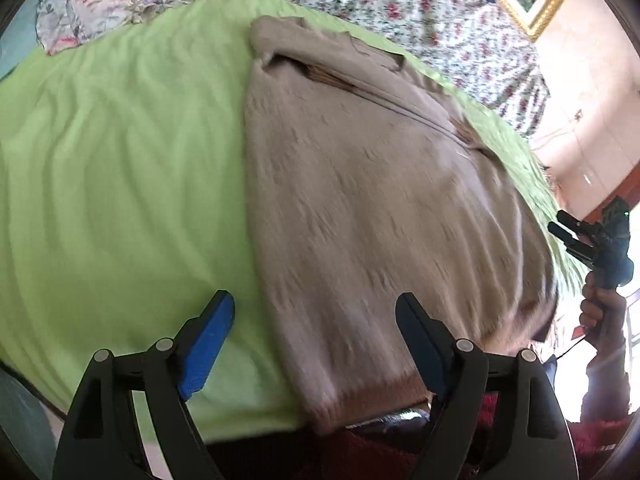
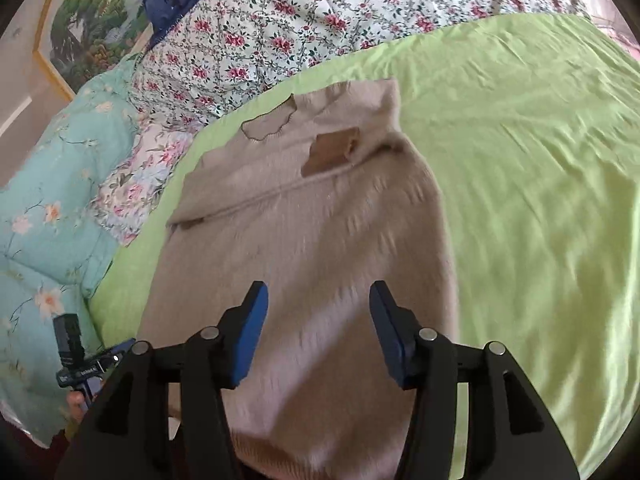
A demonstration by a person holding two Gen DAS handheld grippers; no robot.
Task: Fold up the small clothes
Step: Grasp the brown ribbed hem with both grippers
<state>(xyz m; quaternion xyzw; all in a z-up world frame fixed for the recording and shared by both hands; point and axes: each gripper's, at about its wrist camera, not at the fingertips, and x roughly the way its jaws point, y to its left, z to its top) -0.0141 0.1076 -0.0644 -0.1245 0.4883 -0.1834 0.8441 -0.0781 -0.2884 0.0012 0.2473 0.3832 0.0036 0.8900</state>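
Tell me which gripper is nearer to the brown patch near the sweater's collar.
Probably right, though it is close. The right gripper hovers open over the sweater's lower middle, facing the brown patch. The left gripper is open at the hem corner.

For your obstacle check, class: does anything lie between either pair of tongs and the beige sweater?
Nothing visible does. Left tongs and right tongs hang open over the beige sweater on the green sheet.

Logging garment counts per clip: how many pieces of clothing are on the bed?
1: a beige sweater lying on the green sheet, hem toward the grippers. Others may be hidden outside view.
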